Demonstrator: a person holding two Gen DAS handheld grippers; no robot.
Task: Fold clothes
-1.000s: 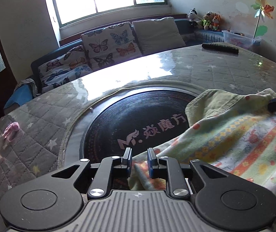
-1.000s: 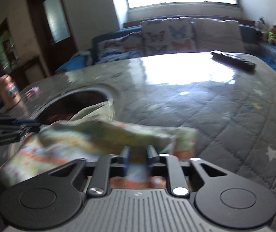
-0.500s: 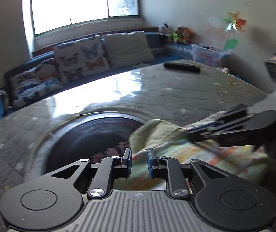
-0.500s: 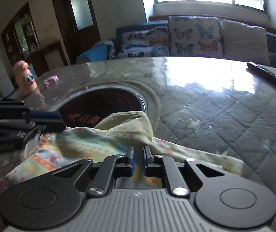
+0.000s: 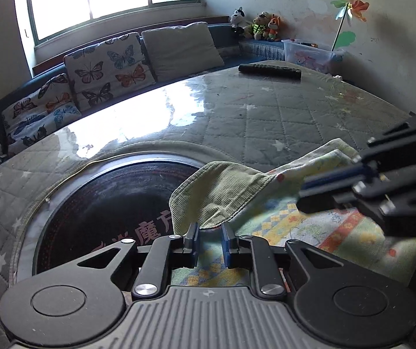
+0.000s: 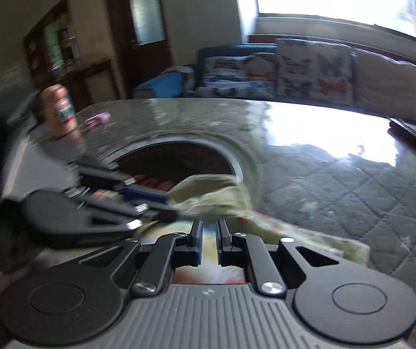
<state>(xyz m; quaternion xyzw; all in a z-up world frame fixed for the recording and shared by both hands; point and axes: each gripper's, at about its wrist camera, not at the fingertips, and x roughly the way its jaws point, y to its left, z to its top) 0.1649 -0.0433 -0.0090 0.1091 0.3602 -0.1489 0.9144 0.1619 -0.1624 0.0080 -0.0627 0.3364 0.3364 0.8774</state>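
Note:
A colourful patterned garment (image 5: 324, 232) with a green ribbed collar (image 5: 222, 195) lies folded on the quilted table (image 5: 266, 116), partly over a dark round inset (image 5: 106, 203). My left gripper (image 5: 209, 240) hangs over its near edge, jaws narrowly apart with cloth showing in the gap. My right gripper (image 6: 208, 237) is over the garment (image 6: 295, 235), jaws narrowly apart; whether it pinches cloth is unclear. It also shows at the right in the left wrist view (image 5: 368, 186). The left gripper shows blurred in the right wrist view (image 6: 120, 200).
A black remote (image 5: 269, 71) lies at the table's far side. A sofa with butterfly cushions (image 5: 106, 69) stands behind. A pink figure (image 6: 61, 113) and a small pink item (image 6: 99, 118) sit on the table's left part. A plastic box (image 5: 309, 53) is at the far right.
Both grippers moved toward each other over the garment, which went from spread out to a folded bundle. The right wrist view swung and is blurred.

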